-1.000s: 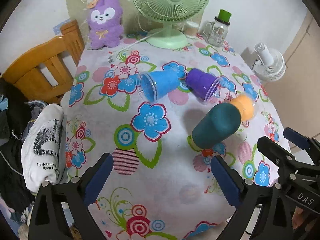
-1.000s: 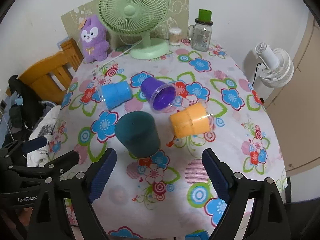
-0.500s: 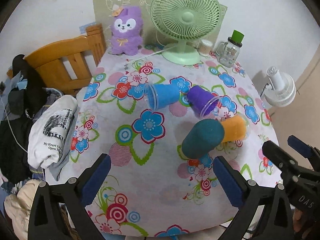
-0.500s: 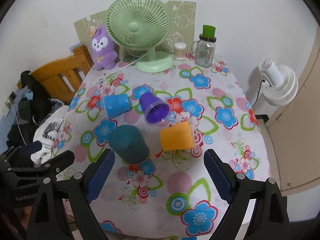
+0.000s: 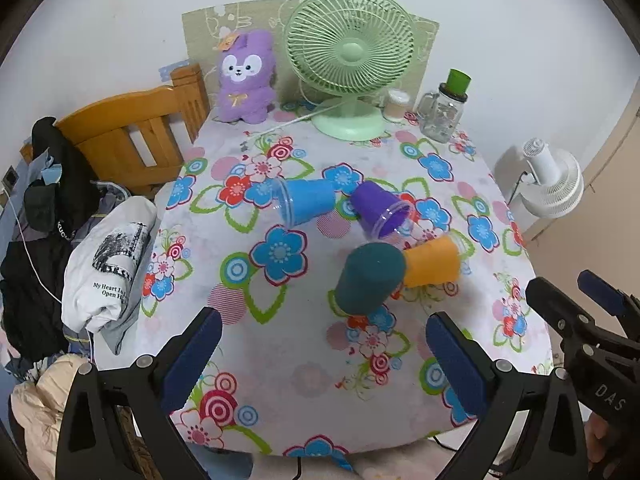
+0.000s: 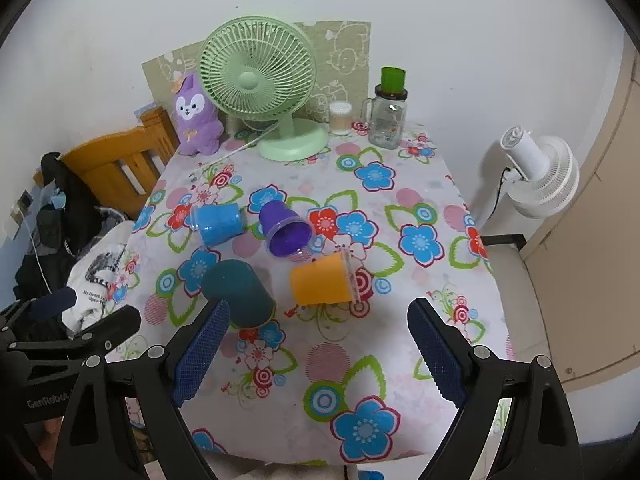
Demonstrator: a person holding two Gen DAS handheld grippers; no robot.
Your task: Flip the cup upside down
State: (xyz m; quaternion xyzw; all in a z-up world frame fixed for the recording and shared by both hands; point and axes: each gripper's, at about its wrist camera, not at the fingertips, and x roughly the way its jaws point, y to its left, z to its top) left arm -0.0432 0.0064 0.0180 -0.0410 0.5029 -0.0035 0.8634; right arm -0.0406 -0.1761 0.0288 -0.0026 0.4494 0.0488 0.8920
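Observation:
A dark teal cup (image 5: 370, 278) (image 6: 239, 294) stands upside down on the flowered tablecloth (image 5: 280, 340). An orange cup (image 5: 432, 263) (image 6: 323, 284), a purple cup (image 5: 380, 208) (image 6: 285, 229) and a blue cup (image 5: 307, 200) (image 6: 218, 224) lie on their sides around it. My left gripper (image 5: 320, 356) is open and empty, above the table's near edge. My right gripper (image 6: 318, 354) is open and empty too, held back over the near part of the table.
A green desk fan (image 5: 350, 60), a purple plush toy (image 5: 246, 76), a small jar (image 5: 396, 104) and a glass jar with a green lid (image 5: 444, 114) stand at the table's far end. A wooden chair (image 5: 124, 136) with clothes is at left, a white fan (image 5: 554, 184) at right.
Both grippers have pulled back and up from the cups, so more of the table and room shows. The cups have not moved.

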